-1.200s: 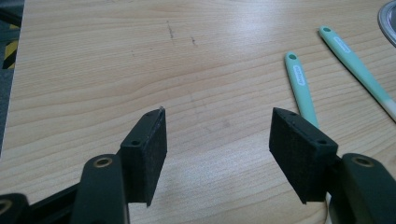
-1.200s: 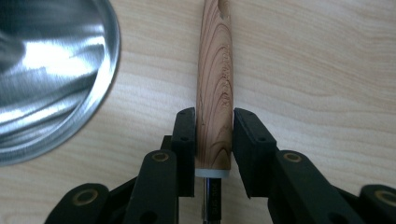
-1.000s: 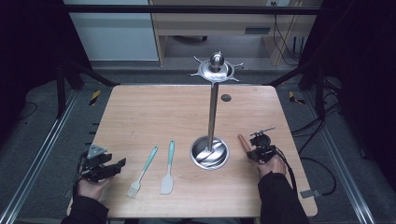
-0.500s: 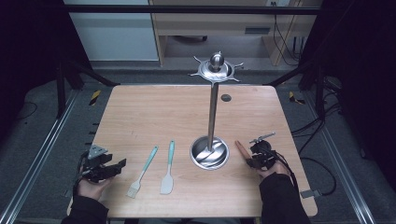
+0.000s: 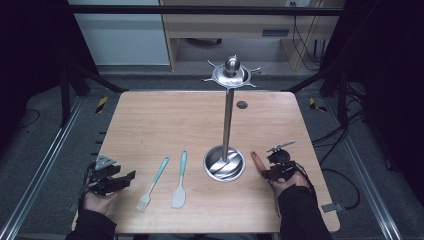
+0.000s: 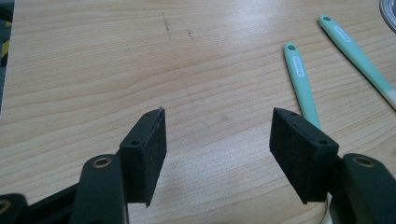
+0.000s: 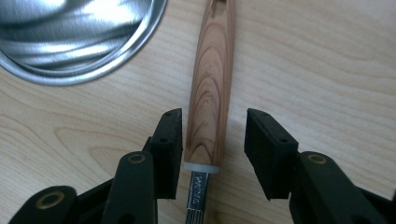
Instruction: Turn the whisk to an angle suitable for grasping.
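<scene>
A utensil with a wooden handle (image 7: 212,70) lies on the table right of the steel stand's round base (image 5: 224,165). My right gripper (image 7: 212,126) is open with its jaws astride the handle's lower end, just above a white collar and metal shank; there is a gap on the right side. In the high view the right gripper (image 5: 267,169) sits near the table's front right, the wooden handle (image 5: 256,159) pointing away from it. My left gripper (image 5: 117,181) rests at the front left, open and holding nothing. In its own view the left gripper (image 6: 217,126) faces bare wood.
A teal-handled brush (image 5: 152,184) and a teal-handled spatula (image 5: 179,181) lie side by side between my left gripper and the stand. The stand's pole (image 5: 228,117) rises to a hooked top (image 5: 231,74). A small dark hole (image 5: 242,104) marks the far tabletop.
My right gripper has drawn back slightly toward the front edge, and the wooden handle has shifted a little left with it. The left gripper has stayed put.
</scene>
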The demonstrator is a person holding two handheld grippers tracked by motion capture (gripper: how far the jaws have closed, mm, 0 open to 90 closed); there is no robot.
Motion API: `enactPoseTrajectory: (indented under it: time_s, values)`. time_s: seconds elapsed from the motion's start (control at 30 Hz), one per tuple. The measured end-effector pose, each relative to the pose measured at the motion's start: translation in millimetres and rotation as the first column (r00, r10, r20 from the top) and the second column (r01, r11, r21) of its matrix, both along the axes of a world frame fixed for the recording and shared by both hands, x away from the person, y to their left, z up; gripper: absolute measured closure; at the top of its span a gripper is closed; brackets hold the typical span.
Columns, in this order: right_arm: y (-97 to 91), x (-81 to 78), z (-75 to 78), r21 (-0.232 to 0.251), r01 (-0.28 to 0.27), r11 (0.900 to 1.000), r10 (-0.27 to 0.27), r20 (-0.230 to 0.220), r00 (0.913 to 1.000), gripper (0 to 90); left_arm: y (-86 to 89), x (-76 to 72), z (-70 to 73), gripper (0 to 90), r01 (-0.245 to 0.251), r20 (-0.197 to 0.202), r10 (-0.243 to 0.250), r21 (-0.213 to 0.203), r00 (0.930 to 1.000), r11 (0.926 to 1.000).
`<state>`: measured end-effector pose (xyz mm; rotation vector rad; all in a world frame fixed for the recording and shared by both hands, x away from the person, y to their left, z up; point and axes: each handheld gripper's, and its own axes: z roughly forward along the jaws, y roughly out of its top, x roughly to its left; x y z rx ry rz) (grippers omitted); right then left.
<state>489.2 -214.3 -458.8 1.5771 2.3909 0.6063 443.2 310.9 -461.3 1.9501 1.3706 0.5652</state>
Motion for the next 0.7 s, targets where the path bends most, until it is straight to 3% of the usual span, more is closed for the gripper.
enactPoseTrajectory:
  time_s: [0.43,0.7]
  values:
    - [8.2,2.4,-13.0,-0.053,-0.008,0.9986,0.004,-0.072,0.9974,66.3,-0.7,0.4,-0.8,35.9,0.001,-0.008,-0.001,0.003,1.0000,1.0000]
    - [7.9,3.5,-12.4,-0.060,0.024,0.9979,-0.029,-0.075,0.9968,68.7,-0.9,0.6,-1.1,36.0,0.005,-0.012,-0.005,0.005,0.9999,1.0000]
